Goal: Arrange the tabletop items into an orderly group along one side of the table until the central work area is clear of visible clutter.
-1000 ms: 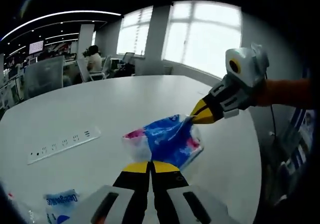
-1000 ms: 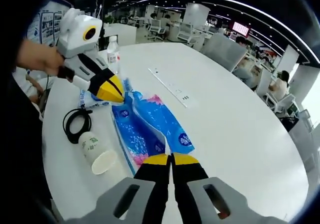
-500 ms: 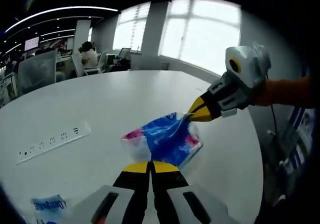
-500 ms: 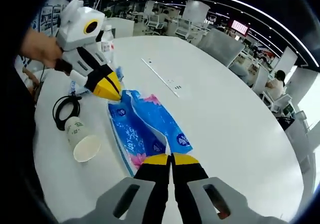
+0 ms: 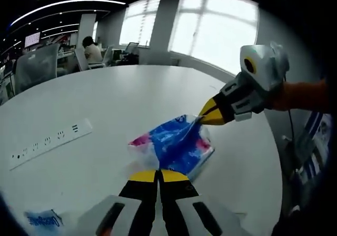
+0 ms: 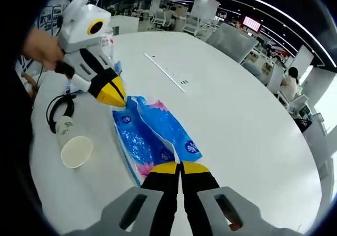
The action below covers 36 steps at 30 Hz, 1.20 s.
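On the white table (image 6: 253, 120), your tissue pack (image 6: 152, 136) lay flat, long axis running from the right gripper (image 6: 180, 166) to the left gripper (image 6: 117, 98). Both had jaws pressed together, each pinching one end of the pack's wrapper. Paper cup (image 6: 71, 144) lay just beside it.

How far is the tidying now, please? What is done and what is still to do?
Done: nothing looks grouped yet. In hand: both grippers, left and right, are shut on opposite ends of the blue tissue pack, mid-table. Left: the pack, the tipped paper cup, black cable, bottle and a small blue packet still lie loose.
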Tool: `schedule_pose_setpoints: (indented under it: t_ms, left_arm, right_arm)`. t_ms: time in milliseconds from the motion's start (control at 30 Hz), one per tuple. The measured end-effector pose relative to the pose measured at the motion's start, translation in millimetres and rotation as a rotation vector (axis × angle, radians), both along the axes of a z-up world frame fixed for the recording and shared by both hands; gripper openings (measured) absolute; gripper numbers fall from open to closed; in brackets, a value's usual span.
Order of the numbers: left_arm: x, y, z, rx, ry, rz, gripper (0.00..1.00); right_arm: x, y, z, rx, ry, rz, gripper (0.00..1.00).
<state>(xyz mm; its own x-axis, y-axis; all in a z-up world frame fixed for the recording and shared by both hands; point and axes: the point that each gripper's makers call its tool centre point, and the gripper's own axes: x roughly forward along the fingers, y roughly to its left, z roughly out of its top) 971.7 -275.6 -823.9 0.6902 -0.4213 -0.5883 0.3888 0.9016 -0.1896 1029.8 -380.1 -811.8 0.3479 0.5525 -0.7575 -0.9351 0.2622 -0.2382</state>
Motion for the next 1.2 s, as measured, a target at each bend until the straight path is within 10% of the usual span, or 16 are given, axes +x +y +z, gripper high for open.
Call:
schedule_pose_setpoints:
  t_ms: [800,1200]
  left_arm:
    - [-2.5,6,-24.6,0.01,0.052,-0.012,0.0]
    - [-10.4,18,-14.7,0.036,0.054,0.008,0.29]
  right_arm:
    - [13,8,-28.7,-0.052,0.004,-0.026,0.0]
    - [10,11,-10.2,0.054,0.016,-0.128,0.09]
